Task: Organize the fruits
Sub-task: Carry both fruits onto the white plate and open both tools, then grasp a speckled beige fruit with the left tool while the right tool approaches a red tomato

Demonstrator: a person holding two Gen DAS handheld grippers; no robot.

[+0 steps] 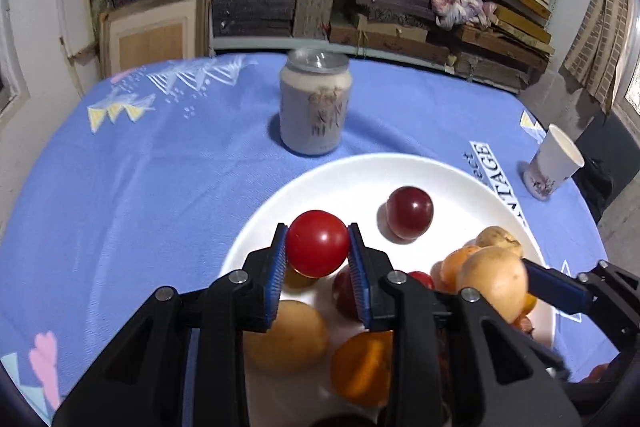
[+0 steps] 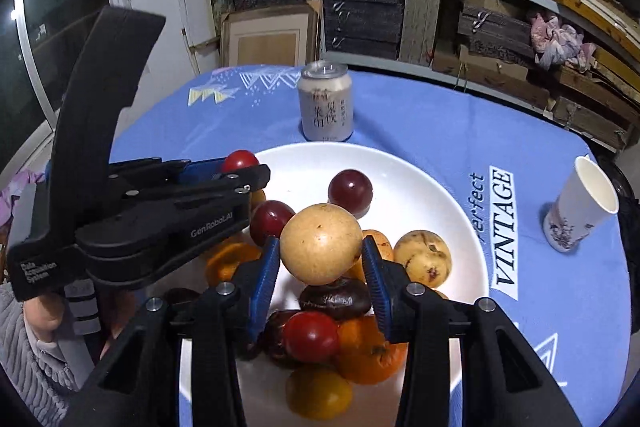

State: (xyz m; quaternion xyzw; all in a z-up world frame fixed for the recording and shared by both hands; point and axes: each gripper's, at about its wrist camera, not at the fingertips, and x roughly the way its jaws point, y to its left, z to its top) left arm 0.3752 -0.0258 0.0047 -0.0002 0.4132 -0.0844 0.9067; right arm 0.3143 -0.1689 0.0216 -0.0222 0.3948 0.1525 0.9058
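Both tongs hold fruit above the plate (image 2: 420,163); its far half lies bare.

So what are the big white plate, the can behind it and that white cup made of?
The plate looks like glazed ceramic: smooth, glossy, bright white. The can seems to be metal with a pale printed label; its rimmed top is silvery. The cup is probably paper: thin rolled rim, matte, printed pattern.

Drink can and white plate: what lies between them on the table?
Nothing: only bare blue tablecloth separates the can from the plate's far rim, seen in the right wrist view.
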